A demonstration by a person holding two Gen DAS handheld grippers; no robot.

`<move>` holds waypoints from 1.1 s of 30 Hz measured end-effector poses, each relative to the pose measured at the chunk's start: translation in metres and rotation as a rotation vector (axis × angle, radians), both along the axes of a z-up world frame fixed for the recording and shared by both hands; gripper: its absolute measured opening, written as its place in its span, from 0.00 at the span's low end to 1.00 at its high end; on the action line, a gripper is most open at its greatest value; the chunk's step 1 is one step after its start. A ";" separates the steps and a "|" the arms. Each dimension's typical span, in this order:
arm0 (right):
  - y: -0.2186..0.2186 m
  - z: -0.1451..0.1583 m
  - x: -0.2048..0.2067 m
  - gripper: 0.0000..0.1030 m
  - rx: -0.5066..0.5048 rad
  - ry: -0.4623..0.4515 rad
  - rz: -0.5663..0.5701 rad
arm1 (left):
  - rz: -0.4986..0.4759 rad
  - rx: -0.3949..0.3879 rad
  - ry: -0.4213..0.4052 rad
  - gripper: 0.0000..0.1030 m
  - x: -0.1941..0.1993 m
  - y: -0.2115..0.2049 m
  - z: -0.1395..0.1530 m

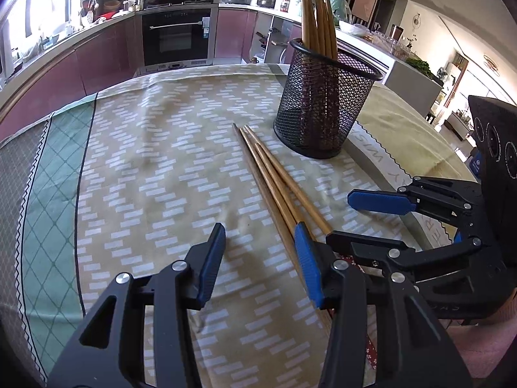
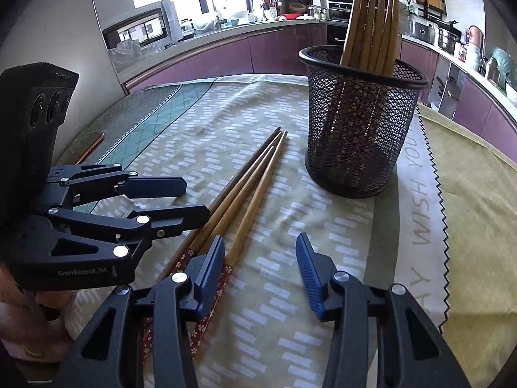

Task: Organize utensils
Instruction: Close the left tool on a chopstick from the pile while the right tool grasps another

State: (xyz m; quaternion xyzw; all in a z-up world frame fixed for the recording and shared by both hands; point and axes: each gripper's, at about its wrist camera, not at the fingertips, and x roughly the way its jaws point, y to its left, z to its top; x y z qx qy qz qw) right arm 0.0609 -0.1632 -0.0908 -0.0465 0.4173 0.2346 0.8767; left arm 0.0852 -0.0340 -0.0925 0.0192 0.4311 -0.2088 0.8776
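Three loose chopsticks (image 2: 245,187) lie side by side on the bench (image 2: 290,291), on a patterned cloth (image 1: 145,161), their thin tips fanned slightly toward the cup (image 2: 358,135). They are plain brown wood, one darker than the others, with red flower-print wrapping at the thick ends. In the left wrist view the same chopsticks (image 1: 274,177) run from near the cup (image 1: 323,106) down toward the fingers.

The cup is a black wire-mesh cylinder standing upright on the cloth, just beside the chopstick tips but apart from them. Inside it stands a bunch of matching wooden chopsticks (image 2: 371,22), leaning against the far rim, tapered ends up.

The left gripper (image 1: 260,249) hangs over the cloth with its blue-padded fingers released; its right finger (image 1: 308,265) sits over the thick ends of the chopsticks, with none between the pads. The right gripper (image 2: 260,252) is likewise released, its left finger (image 2: 211,265) over the wrapped ends, bare cloth between the pads.
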 end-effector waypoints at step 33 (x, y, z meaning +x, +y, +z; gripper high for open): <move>0.003 0.001 0.012 0.34 -0.011 -0.001 -0.009 | 0.023 0.065 -0.003 0.23 0.012 -0.009 0.000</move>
